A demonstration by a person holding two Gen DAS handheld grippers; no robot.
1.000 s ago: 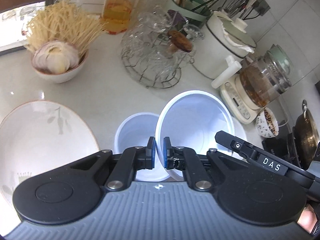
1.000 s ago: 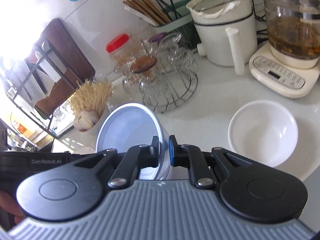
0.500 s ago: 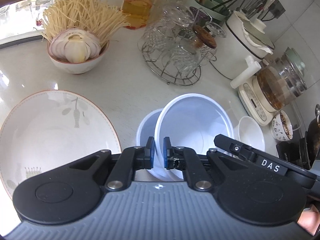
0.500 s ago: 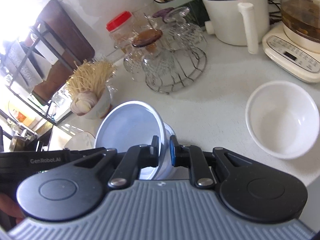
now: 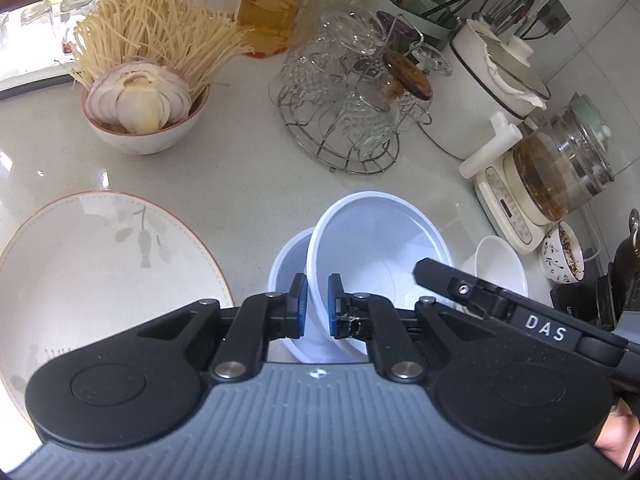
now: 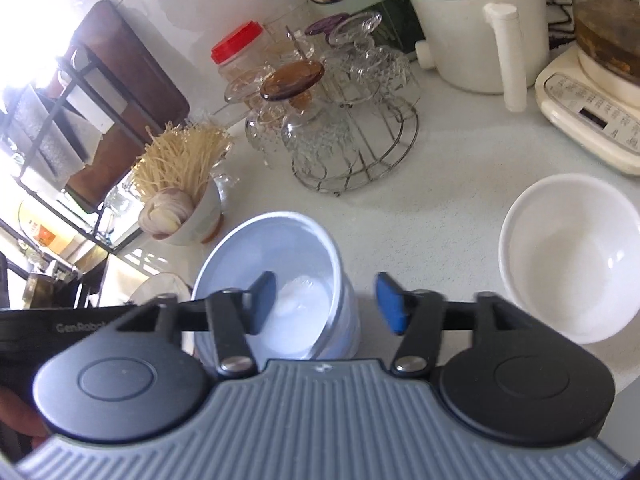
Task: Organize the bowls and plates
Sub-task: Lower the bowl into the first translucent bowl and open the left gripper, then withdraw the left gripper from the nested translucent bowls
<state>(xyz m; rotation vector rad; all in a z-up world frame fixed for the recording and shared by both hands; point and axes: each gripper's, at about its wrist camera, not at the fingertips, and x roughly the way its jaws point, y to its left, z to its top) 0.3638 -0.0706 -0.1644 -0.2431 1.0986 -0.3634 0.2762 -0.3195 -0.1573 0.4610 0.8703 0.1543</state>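
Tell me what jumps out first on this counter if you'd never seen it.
Centre stage is the left gripper, shut on the rim of the tilted pale blue bowl, which leans into a second bowl; the right gripper hangs open over them. Beside them lies a big floral plate, and behind stand a bowl of noodles and onion and a wire rack of glasses.

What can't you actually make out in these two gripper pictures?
- Lower bowl, left view: mostly hidden by the tilted upper bowl and left gripper.
- Large plate, left view: near edge hidden by the gripper body.
- Window corner, right view: washed out by glare.
- Right gripper: motion-blurred.
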